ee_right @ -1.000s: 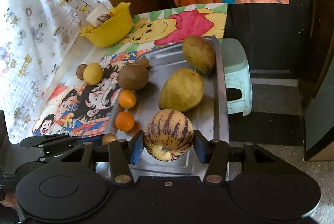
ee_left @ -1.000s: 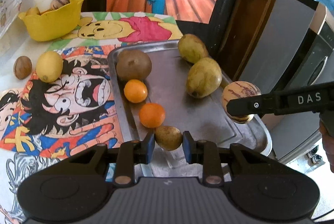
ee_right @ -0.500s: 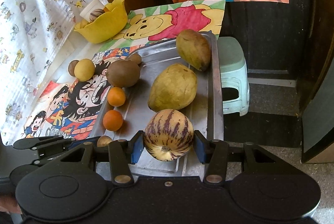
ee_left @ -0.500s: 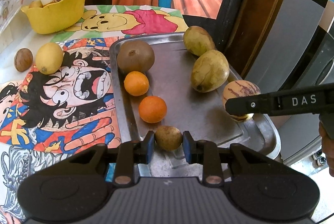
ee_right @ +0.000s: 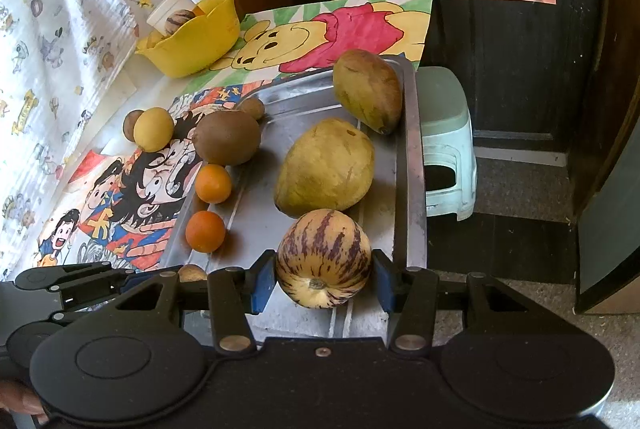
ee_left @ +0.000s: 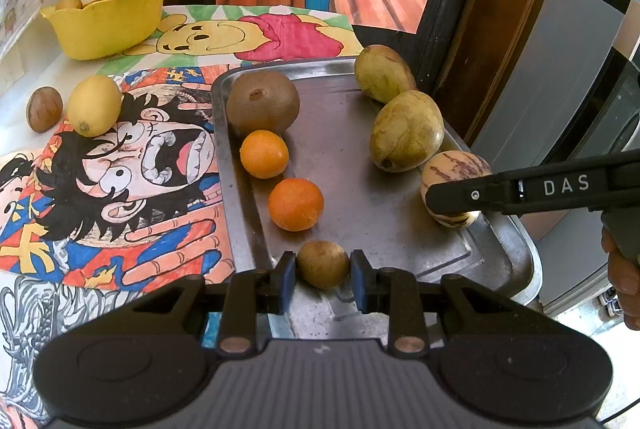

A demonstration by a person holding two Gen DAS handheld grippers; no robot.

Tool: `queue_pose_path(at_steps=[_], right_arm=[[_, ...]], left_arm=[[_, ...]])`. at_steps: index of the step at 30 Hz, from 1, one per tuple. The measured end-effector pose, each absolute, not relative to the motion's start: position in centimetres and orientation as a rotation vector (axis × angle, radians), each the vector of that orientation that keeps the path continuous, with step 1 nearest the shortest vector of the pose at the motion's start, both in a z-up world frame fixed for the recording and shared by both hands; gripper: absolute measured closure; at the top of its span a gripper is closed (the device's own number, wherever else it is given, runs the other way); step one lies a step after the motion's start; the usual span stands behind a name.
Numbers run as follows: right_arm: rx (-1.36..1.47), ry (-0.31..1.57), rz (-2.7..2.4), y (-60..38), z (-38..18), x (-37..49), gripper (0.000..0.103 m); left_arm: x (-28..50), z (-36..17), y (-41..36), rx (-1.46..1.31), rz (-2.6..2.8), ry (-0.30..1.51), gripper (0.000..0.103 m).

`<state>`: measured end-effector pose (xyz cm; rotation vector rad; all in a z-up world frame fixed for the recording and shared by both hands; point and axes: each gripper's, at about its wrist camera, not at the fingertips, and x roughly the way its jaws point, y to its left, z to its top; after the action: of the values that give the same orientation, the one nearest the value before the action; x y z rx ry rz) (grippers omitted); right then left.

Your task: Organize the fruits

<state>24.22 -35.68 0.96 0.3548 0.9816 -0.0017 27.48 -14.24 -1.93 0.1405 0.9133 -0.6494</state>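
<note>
My left gripper (ee_left: pixel 323 264) is shut on a small brown fruit (ee_left: pixel 322 263) over the near edge of the metal tray (ee_left: pixel 352 157). My right gripper (ee_right: pixel 323 275) is shut on a striped pepino melon (ee_right: pixel 323 257), held over the tray's near right corner; the melon also shows in the left wrist view (ee_left: pixel 454 173). On the tray lie two mangoes (ee_left: pixel 406 131) (ee_left: pixel 382 73), a kiwi (ee_left: pixel 262 101) and two oranges (ee_left: pixel 264 153) (ee_left: pixel 295 204).
A yellow bowl (ee_left: pixel 108 21) holding fruit and a white cup stands at the back left. A lemon (ee_left: pixel 94 105) and a brown fruit (ee_left: pixel 44 109) lie on the cartoon mat left of the tray. A green stool (ee_right: pixel 446 141) stands beyond the table's right edge.
Both grippers have moved forward over the tray with their fruits still held. The pepino melon now sits closer to the nearer mango.
</note>
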Motion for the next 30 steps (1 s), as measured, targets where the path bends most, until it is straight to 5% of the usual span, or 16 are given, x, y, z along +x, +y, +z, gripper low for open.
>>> queue_pose_path(at_steps=[15, 23, 30], right_arm=[[0.344, 0.97, -0.049, -35.1, 2.1, 23.4, 0.042], [0.286, 0.983, -0.076, -33.4, 4.1, 21.8, 0.028], [0.238, 1.064, -0.088, -31.1, 5.4, 20.4, 0.008]], left_arm=[[27.4, -0.7, -12.0, 0.079, -0.652, 0.903, 0.065], [27.3, 0.5, -9.1, 0.057, -0.602, 0.913, 0.039], [26.7, 1.1, -6.6, 0.033, -0.58, 0.967, 0.006]])
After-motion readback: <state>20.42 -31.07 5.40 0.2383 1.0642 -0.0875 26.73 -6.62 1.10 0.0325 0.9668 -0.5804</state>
